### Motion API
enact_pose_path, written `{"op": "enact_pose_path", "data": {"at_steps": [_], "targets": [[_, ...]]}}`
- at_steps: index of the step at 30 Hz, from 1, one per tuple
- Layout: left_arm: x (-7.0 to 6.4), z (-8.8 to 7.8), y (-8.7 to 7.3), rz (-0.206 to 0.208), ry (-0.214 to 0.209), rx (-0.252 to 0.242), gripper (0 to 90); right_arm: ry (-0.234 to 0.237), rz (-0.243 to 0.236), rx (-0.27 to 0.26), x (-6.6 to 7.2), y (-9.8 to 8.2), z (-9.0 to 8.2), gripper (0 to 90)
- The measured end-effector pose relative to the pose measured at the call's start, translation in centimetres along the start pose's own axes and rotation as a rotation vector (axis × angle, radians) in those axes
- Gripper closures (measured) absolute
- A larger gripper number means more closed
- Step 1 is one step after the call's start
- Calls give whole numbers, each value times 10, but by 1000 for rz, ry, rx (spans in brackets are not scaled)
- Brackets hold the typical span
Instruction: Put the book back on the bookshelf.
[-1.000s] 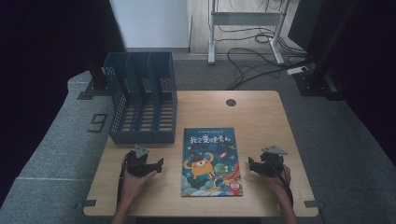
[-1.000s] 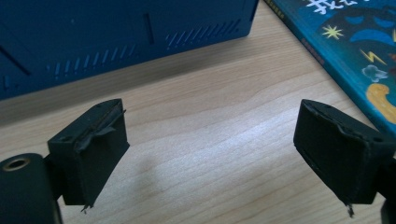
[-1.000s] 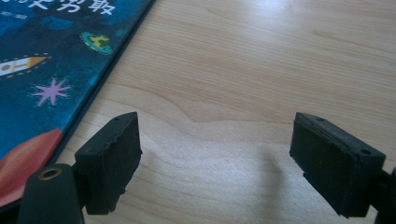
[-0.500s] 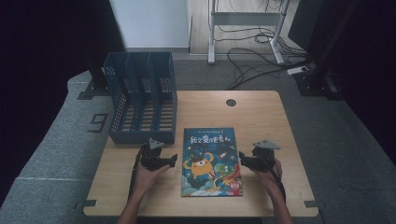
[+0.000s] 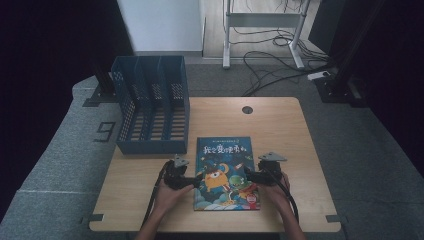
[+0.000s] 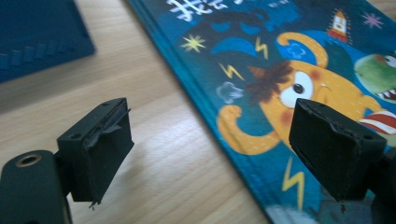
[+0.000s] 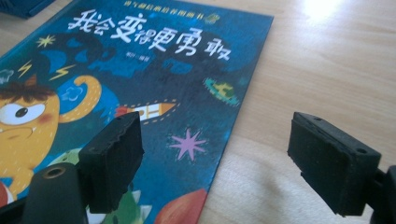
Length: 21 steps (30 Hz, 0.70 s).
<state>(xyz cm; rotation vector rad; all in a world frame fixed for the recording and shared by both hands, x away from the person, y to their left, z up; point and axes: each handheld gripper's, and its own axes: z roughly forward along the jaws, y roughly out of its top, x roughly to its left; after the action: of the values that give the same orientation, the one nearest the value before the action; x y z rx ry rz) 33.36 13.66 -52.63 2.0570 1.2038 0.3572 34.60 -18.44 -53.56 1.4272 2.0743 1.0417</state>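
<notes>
High view, both grippers wide at book (image 5: 225,172) side edges

The book (image 6: 261,70) runs off the left gripper view's edges; its small subtitle print is unreadable from above.

Black gripper (image 5: 196,180) bodies — grey three-cornered top plates, trailing black cables.

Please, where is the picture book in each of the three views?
High view: picture book lies flat at the table's near middle, between both grippers.
Left gripper view: upper right, its spine edge running diagonally.
Right gripper view: left and centre.
Shared landmark: the orange one-eyed monster on the cover.
</notes>
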Motion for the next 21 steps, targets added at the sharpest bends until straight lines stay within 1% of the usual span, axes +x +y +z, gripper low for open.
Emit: {"op": "enact_pose_path", "data": {"at_steps": [3,4,7,9,12,13,16,17,18,20,21], "targets": [[-4,3,-1,4,-20,6,129,9,-1,11,1,-1,3,180],[-6,5,-2,1,-26,11,129,22,5,20,3,-1,5,180],[-12,11,-3,4,-48,21,130,32,10,26,4,-1,6,181],[-17,14,-3,20,-53,30,131,33,1,45,7,-2,8,181],[-20,17,-3,28,-56,37,131,31,-3,57,8,-2,10,182],[-22,19,-3,32,-59,42,131,29,-6,75,9,-3,12,181],[-26,23,-4,40,-66,55,131,33,2,75,9,-3,12,186],[-29,23,-5,57,-61,55,127,40,6,77,9,-3,12,194],[-30,24,-5,62,-59,57,125,50,9,80,10,-3,12,198],[-31,24,-5,60,-59,57,117,85,15,88,12,-4,13,210],[-31,24,-5,60,-59,57,117,88,9,87,13,-4,13,201]]}}
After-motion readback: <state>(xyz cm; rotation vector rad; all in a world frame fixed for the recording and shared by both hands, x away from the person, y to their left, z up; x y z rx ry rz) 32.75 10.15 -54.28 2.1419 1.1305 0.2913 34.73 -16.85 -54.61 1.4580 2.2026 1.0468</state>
